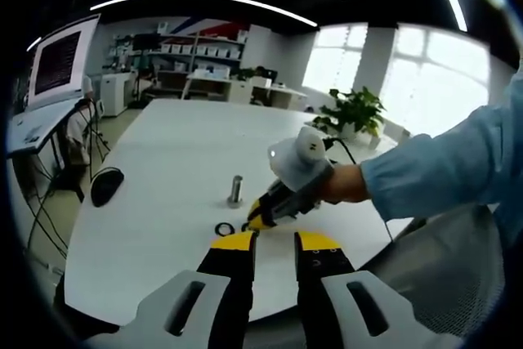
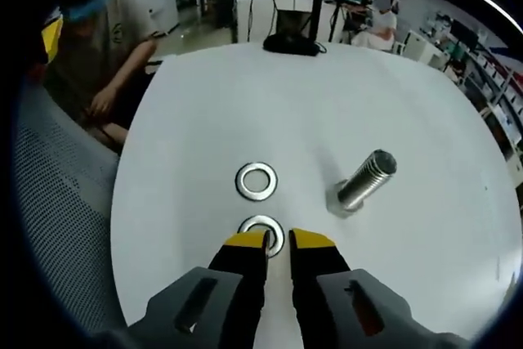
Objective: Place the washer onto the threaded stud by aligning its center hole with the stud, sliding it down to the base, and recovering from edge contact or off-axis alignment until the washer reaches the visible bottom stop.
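Reaching down w/ right gripper point(image 2: 278, 240) at near washer point(image 2: 261, 232), jaws a little apart, tips over its rim; gripping or not: can't tell. Second washer point(image 2: 256, 181) flat on white desk point(image 2: 245, 104), just beyond the first. Threaded stud point(image 2: 364, 180) upright on its base, right of both washers, bare. Left gripper point(image 1: 274, 241) held low at desk edge, jaws spread, holding nothing. Right gripper point(image 1: 282, 198) seen from left gripper view, tips by washers point(image 1: 224, 228), stud point(image 1: 235, 190) just behind.

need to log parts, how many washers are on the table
2. One washer lies flat on the white table, left of the threaded stud. The second washer lies nearer, at the right gripper tips, partly covered by them. Others may be hidden behind the grippers.
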### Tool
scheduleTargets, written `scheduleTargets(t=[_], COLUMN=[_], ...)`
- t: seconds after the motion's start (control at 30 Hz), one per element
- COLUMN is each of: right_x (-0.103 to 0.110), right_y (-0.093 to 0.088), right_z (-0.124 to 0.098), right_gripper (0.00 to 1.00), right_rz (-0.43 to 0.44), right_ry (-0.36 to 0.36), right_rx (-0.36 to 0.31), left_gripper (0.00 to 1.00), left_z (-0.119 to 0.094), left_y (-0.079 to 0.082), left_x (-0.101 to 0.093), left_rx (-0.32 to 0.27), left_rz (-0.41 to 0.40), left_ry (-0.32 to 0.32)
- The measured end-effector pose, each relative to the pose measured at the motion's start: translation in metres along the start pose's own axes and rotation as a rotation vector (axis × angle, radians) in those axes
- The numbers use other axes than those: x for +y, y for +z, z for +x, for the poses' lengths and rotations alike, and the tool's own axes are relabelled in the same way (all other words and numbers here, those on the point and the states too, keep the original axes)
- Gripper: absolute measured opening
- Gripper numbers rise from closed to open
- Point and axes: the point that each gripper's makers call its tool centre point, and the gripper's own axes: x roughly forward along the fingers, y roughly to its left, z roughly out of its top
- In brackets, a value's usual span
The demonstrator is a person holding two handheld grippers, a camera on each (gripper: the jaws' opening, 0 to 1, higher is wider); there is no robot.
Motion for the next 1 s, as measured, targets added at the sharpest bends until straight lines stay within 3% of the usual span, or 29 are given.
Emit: scheduleTargets(t=[0.27,0.47,0.7,1.0], right_x=[0.003,-0.001,-0.008,-0.020], right_y=[0.001,0.019,0.018,0.032], right_z=[-0.001,-0.011,-0.017,-0.032], right_gripper=[0.08,0.07,0.06,0.06], right_rz=[0.010,0.026,0.033,0.062], right_ry=[-0.011,-0.031,-0.057,-0.110], right_rx=[-0.007,-0.092,-0.100,-0.175], left_gripper=[0.16,0.16,0.16,0.16], left_z=[0.000,0.001,0.000,0.000], left_y=[0.001,0.000,0.000,0.001], left_x=[0.000,0.001,0.001,0.000], left_rx=[0.002,0.003,0.003,-0.001], left_rz=[-0.001,-0.003,-0.005,-0.004], left_ry=[0.000,0.002,0.003,0.002])
